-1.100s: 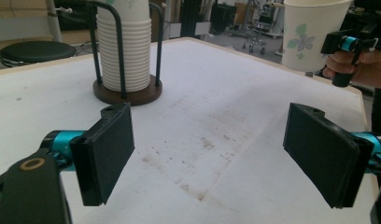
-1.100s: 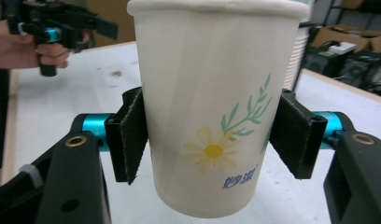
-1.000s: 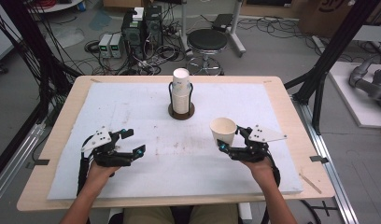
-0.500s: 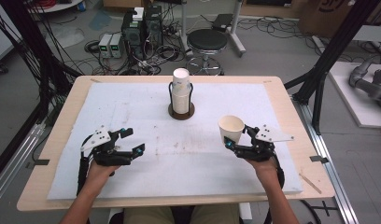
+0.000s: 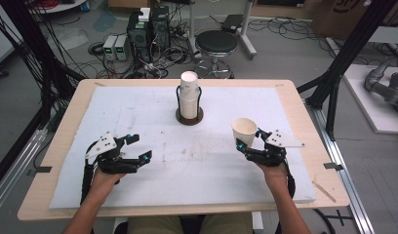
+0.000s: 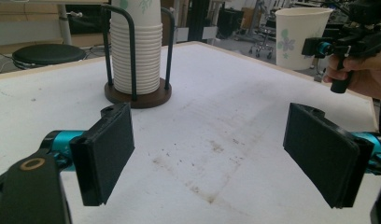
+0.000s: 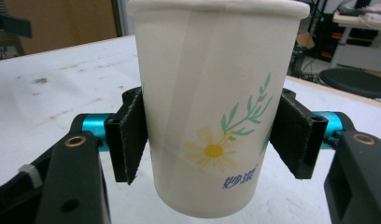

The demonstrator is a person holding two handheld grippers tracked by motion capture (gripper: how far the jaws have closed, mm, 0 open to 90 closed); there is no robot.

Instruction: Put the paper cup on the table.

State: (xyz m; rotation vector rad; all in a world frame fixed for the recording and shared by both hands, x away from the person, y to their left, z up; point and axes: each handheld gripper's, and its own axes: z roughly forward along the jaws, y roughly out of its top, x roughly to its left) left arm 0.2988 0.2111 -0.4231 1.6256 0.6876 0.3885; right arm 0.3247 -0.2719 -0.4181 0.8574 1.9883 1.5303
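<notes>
Paper cup (image 5: pixel 244 131) farther right, in right tool (image 5: pixel 248 142).

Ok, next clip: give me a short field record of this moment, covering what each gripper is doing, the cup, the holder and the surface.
right gripper: shut on the paper cup, jaws pressing on both of its sides
paper cup: upright, mouth up, daisy print, lifted off the mat
left gripper: open, nothing between its jaws, low over the mat
cup holder: round brown base with dark wire uprights, at the far middle of the table
cup stack: nested paper cups in the holder
surface: white mat, stained, on a wooden table
</notes>
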